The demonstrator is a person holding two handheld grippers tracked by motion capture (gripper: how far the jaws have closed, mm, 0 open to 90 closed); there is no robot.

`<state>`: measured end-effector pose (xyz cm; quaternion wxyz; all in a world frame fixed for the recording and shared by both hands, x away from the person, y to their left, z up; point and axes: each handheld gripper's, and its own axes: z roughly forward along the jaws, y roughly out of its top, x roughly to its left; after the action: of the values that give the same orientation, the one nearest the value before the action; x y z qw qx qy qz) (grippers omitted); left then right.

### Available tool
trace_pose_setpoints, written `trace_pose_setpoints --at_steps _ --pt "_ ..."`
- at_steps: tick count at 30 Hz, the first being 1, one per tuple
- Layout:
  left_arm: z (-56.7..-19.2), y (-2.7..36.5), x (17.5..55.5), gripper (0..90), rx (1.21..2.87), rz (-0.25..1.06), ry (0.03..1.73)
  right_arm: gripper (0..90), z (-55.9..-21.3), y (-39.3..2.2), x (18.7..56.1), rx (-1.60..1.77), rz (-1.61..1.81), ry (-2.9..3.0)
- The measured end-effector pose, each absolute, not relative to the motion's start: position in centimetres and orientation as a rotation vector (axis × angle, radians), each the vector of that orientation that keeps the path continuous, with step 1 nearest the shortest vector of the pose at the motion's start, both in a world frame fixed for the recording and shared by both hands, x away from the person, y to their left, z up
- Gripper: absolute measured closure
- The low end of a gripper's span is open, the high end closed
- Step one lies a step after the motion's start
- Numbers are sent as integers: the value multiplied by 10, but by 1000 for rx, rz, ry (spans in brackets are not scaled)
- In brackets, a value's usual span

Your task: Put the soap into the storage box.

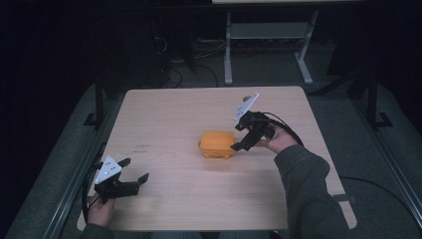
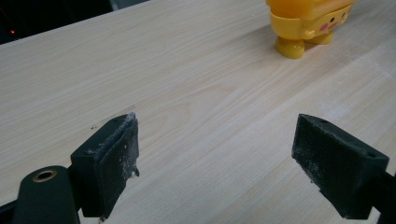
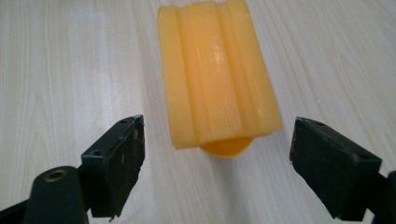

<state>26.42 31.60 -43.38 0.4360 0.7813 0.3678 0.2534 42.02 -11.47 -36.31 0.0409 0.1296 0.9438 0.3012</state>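
A yellow-orange toy figure [image 1: 217, 144] with a ridged block-shaped top stands near the middle of the wooden table [image 1: 164, 114]. My right gripper [image 1: 241, 140] hovers at its right side, open, tilted down toward it. In the right gripper view the toy's ridged top [image 3: 217, 72] lies just ahead of the two spread jaws, with nothing between them. My left gripper [image 1: 135, 170] is open near the table's front left corner, well apart from the toy. Its view shows the toy's feet and painted face [image 2: 306, 25] far off at the upper right.
The table's left edge lies close to the left hand [image 1: 101, 209]. A grey sleeve [image 1: 311, 194] reaches over the front right of the table. Beyond the far edge stands a metal desk frame [image 1: 266, 45] with cables on a dark floor.
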Motion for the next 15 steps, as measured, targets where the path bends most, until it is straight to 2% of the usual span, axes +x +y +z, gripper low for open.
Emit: trace_pose_setpoints --at_steps 15 --pt "-435 314 265 142 1953 628 913 181 -372 -133 408 448 916 2895"
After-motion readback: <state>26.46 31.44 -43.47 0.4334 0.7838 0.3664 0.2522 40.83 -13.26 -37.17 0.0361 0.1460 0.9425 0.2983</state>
